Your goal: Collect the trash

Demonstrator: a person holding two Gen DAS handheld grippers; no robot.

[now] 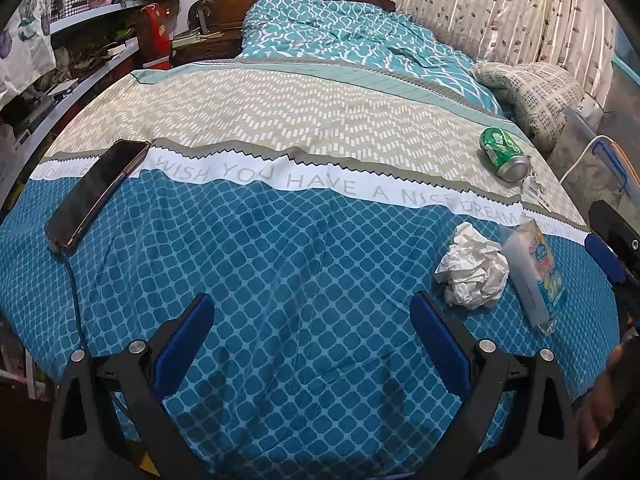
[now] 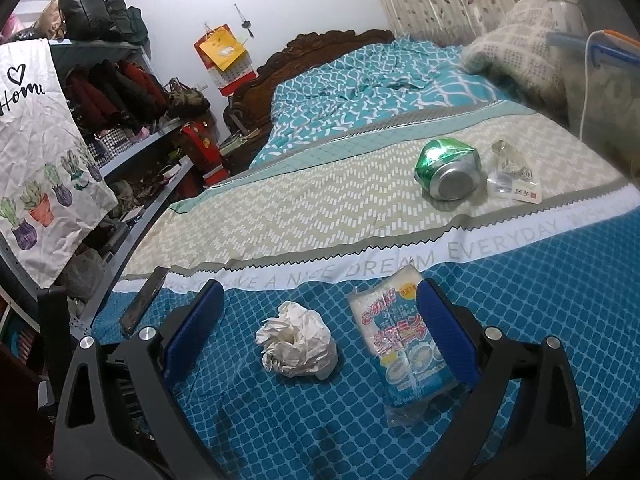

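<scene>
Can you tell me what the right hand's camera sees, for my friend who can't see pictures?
The open right gripper hovers over a bed, its blue fingers flanking a crumpled paper ball and a blue-and-white plastic packet. Farther back lie a crushed green can and a small clear wrapper.

A dark phone [image 1: 96, 192] lies on the patterned bedspread [image 1: 280, 128] near cluttered shelves [image 2: 132, 152].

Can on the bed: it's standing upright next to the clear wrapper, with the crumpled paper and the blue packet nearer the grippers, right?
Not quite: the can is not upright; it lies dented on its side, base toward the right wrist camera. The rest holds: the clear wrapper sits beside it, and the crumpled paper and blue packet lie nearer the grippers.
</scene>
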